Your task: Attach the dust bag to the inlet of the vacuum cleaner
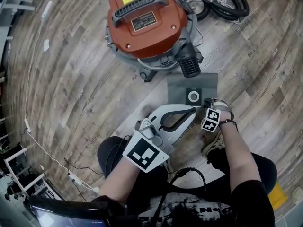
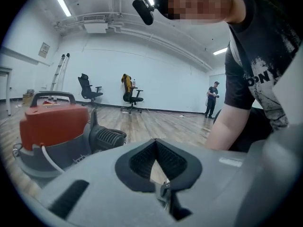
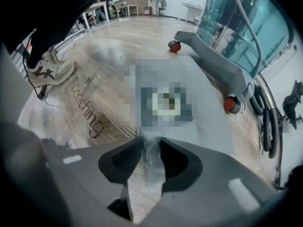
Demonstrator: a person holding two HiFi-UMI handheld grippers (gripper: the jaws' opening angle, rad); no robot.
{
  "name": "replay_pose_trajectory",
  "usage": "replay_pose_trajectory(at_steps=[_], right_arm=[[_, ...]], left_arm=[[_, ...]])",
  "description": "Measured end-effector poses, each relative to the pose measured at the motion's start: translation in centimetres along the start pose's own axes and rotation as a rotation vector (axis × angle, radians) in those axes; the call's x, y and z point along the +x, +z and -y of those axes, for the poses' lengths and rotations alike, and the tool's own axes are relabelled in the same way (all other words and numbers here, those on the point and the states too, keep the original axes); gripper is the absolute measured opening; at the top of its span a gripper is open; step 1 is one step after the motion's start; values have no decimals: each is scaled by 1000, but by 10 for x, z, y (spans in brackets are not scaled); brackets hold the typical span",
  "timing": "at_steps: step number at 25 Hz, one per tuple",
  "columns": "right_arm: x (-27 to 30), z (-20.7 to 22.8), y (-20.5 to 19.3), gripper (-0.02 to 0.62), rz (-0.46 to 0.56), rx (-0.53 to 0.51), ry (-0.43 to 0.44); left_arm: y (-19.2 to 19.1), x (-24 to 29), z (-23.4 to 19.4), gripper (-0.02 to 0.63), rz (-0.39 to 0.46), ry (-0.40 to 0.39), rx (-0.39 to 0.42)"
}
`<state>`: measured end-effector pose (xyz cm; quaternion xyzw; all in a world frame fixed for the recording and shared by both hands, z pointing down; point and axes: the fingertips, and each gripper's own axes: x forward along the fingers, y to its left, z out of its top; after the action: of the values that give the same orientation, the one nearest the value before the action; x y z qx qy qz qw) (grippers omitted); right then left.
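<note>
The vacuum cleaner with its red top stands on the wood floor, its black ribbed port facing me. Just below it the grey dust bag lies flat, its ring collar facing up. My right gripper points steeply down at the bag's near edge. In the right gripper view the bag's cloth bunches up between the pads of the right gripper. My left gripper hovers beside it, shut and empty. The left gripper looks level at the vacuum cleaner and the port.
A black hose coils behind the vacuum. The wheeled base with orange castors lies just beyond the bag. My shoe is at the bag's left. A thin cable runs across the floor. Office chairs and a person stand far off.
</note>
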<state>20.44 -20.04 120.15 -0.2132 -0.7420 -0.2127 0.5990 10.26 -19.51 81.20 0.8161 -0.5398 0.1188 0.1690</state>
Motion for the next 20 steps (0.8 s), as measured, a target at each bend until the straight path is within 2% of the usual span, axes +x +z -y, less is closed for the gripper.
replay_pose_trajectory(at_steps=[1,4,6,13,18,20], right_arm=[[2,1,-2,127,-8,-13,-7],[5,2,-3,39,-27,-57,-19],[1,5,-3,20,-30,-74,-27],[-38,27,10,11,28,-23,-56],[-91,48,22,9,67,-73,-60],[-120,58,26,9,107,-56,-44]], left_arm=[[-1,0,-1,-2,0,2,1],[-1,2,-7,-2,1,12,18],[1,3,-10,-2,6,13,30],[17,-1,-17,-2,43,-1,62],[13,3,-17,0,12,-23,116],[13,5,-15,0,18,-36,114]])
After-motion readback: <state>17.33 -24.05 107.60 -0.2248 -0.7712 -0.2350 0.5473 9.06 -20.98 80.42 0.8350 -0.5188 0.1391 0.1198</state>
